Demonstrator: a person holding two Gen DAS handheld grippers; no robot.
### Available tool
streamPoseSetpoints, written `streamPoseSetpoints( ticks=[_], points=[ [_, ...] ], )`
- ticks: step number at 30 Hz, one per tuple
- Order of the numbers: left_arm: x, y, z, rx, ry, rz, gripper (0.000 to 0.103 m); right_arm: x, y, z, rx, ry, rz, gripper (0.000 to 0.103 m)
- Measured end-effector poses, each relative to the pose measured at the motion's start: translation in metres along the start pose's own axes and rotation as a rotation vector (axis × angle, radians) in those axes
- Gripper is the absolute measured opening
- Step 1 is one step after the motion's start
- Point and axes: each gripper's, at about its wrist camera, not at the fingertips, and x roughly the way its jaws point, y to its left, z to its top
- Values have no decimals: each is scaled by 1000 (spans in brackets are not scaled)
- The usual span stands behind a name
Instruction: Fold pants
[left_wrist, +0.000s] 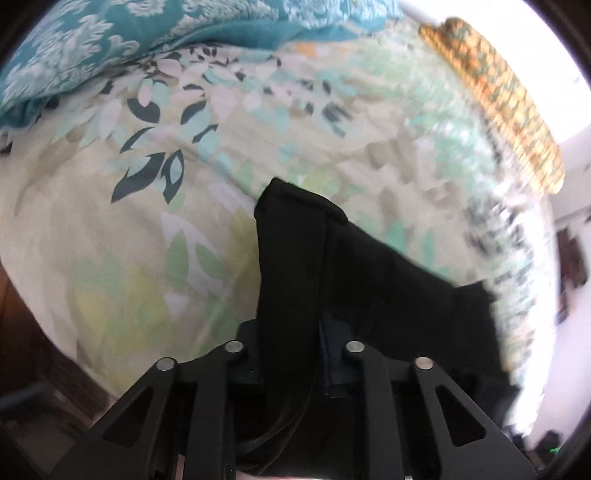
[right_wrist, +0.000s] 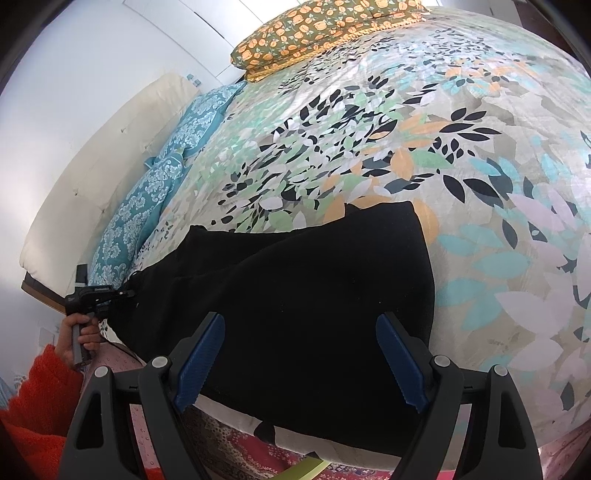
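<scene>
Bedding covered the whole work surface: a leaf-patterned bedspread (right_wrist: 424, 122) in cream, green, teal, orange and dark navy lay across the bed. Along its far edge sat a teal damask pillow (right_wrist: 147, 206) against a cream padded headboard (right_wrist: 99, 162), with an orange floral pillow (right_wrist: 314, 26) further along. White walls stood behind the headboard. A red patterned rug (right_wrist: 236, 454) showed below the near edge of the bed.

Black pants (right_wrist: 295, 295) lay spread on the bedspread near that edge, part of the fabric hanging over it. The left gripper (left_wrist: 291, 332) was clamped on a bunched fold of the pants, which rose between its fingers in the left wrist view; the same tool appeared at the far left of the right wrist view, held by a hand (right_wrist: 79, 339) in a red knitted sleeve (right_wrist: 33, 398). The right gripper (right_wrist: 301, 362) hovered over the pants with its blue-padded fingers (right_wrist: 201, 360) spread wide and nothing between them.

Small white lettering on the left tool's body was too small to read. The left wrist view was motion-blurred toward its right side.
</scene>
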Motion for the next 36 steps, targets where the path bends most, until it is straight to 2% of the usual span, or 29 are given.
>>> streamPoseSetpoints(
  ticks=[2,4,8,9,13,15,16,18,20,21,22,23,24,25,27,28,30,32,34,36],
  points=[
    [-25,-8,-7,-52,-20,-97,15,0,-4,1,20,-3,4,84],
    [-50,-30,-18,-54,-19,-204,13,-1,-7,2,43,-11,12,84],
    [-77,-100,-50,46,20,-363,11,-2,-12,4,73,-22,25,84],
    [-78,-115,-58,77,32,-381,11,-2,-13,4,75,-24,25,84],
    [-35,-185,-101,172,156,-452,7,-8,-14,5,74,-40,25,84],
    [3,-212,-126,210,240,-472,11,-12,-15,4,71,-50,22,84],
    [16,-223,-136,241,267,-467,12,-15,-16,4,72,-57,21,84],
    [36,-247,-159,348,303,-403,14,-25,-19,4,78,-82,24,84],
    [28,-259,-170,429,280,-418,18,-34,-22,3,81,-110,34,84],
    [17,-263,-171,472,257,-444,31,-36,-23,3,80,-120,32,84],
    [7,-264,-168,496,229,-456,40,-37,-24,4,77,-128,25,84],
    [-9,-260,-159,516,165,-455,56,-36,-24,5,68,-131,23,84],
    [-20,-257,-151,520,109,-446,68,-35,-22,6,60,-128,25,84],
    [-33,-248,-139,513,36,-428,73,-31,-18,8,44,-125,38,84],
    [-46,-232,-119,475,-47,-396,74,-24,-8,9,2,-116,95,84],
    [-51,-220,-110,452,-87,-373,74,-19,2,9,-22,-100,161,84],
    [-57,-191,-94,400,-196,-263,74,-9,16,5,-46,-54,277,84],
    [-53,-167,-90,363,-275,-157,74,6,32,-2,-54,25,426,84],
    [-43,-138,-93,323,-324,-65,74,25,40,-9,-10,125,541,84],
    [-30,-107,-97,271,-343,-10,74,42,44,-13,40,202,607,84]
  ],
)
